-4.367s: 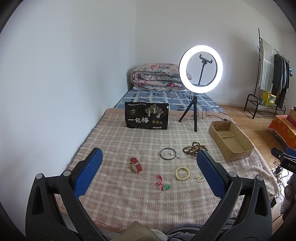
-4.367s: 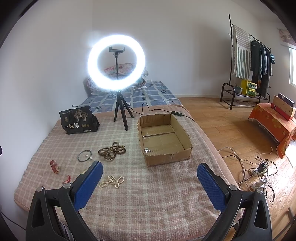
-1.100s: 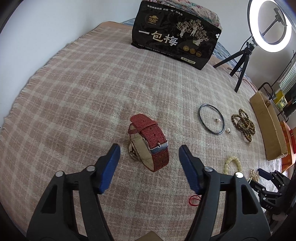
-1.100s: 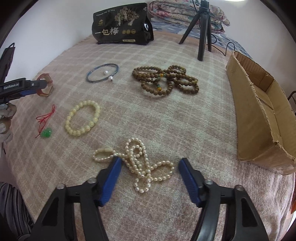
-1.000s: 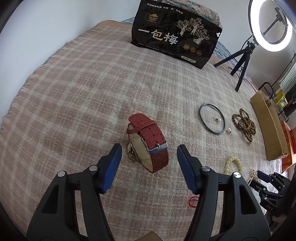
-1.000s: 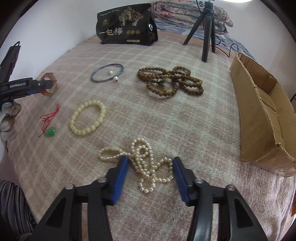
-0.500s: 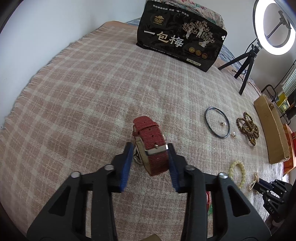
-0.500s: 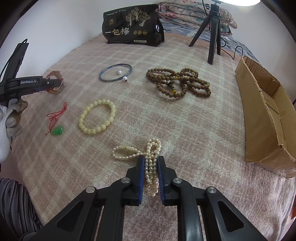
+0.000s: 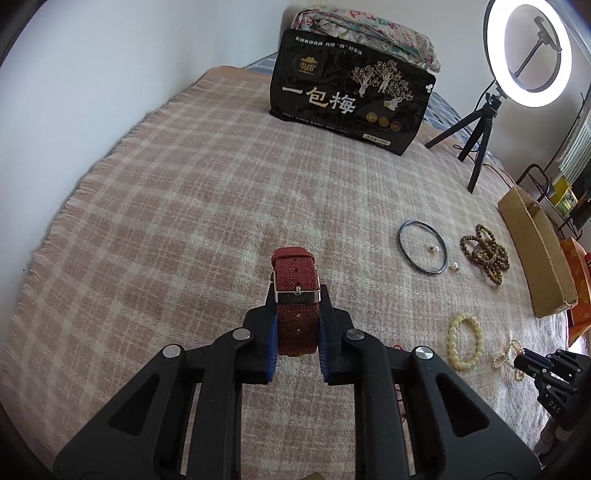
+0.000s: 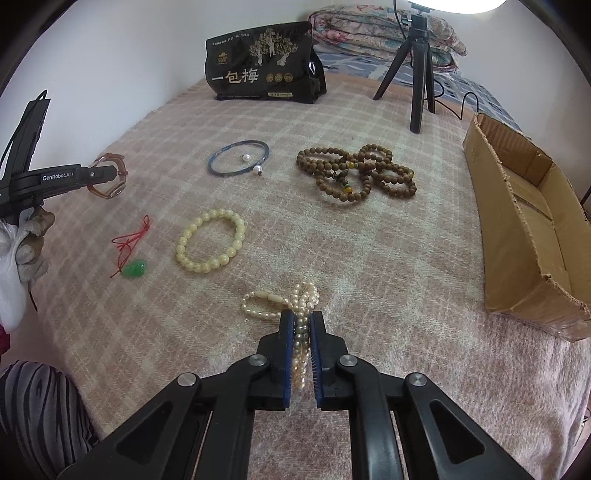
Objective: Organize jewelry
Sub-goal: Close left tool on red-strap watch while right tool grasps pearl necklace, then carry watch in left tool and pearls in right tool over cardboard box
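My left gripper is shut on a red woven-strap watch and holds it just above the plaid blanket; it also shows in the right wrist view. My right gripper is shut on a pearl necklace that lies bunched on the blanket. A cream bead bracelet, a red cord with a green pendant, a dark bangle with two loose pearls and a pile of brown wooden beads lie between them. An open cardboard box stands to the right.
A black snack bag stands at the back of the blanket. A ring light on a tripod stands to its right, with folded bedding behind. A white wall runs along the left.
Both grippers came down from high above the bed to the blanket. The left one closed on the red watch and the right one closed on the pearl necklace, bunching it up.
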The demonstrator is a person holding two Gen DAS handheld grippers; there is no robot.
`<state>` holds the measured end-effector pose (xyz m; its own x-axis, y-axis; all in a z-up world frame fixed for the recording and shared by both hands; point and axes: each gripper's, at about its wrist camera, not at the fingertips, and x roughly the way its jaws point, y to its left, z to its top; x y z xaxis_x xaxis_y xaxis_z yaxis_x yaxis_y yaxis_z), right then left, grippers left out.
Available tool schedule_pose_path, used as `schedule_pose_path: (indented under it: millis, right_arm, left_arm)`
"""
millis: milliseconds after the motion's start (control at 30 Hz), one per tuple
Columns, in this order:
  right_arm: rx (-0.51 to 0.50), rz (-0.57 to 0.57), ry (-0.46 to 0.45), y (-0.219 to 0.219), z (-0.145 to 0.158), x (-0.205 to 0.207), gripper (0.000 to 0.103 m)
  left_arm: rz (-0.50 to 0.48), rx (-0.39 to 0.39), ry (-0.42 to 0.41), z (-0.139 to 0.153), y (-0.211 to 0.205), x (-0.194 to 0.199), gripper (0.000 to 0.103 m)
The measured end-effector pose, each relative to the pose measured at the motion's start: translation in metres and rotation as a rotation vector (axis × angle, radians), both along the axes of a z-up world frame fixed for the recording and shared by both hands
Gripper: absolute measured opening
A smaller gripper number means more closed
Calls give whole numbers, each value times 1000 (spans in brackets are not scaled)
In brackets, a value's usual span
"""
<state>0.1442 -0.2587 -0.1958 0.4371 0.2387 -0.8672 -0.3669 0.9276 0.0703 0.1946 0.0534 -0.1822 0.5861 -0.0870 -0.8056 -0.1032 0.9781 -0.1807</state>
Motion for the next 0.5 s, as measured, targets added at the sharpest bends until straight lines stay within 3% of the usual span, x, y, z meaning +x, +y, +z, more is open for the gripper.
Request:
schedule_pose_path:
  millis: [500]
  right_arm:
    - [19,-34,-99,-21,54,-14,6]
  left_arm:
    - [-86,6,-85,44,-27,-14,16]
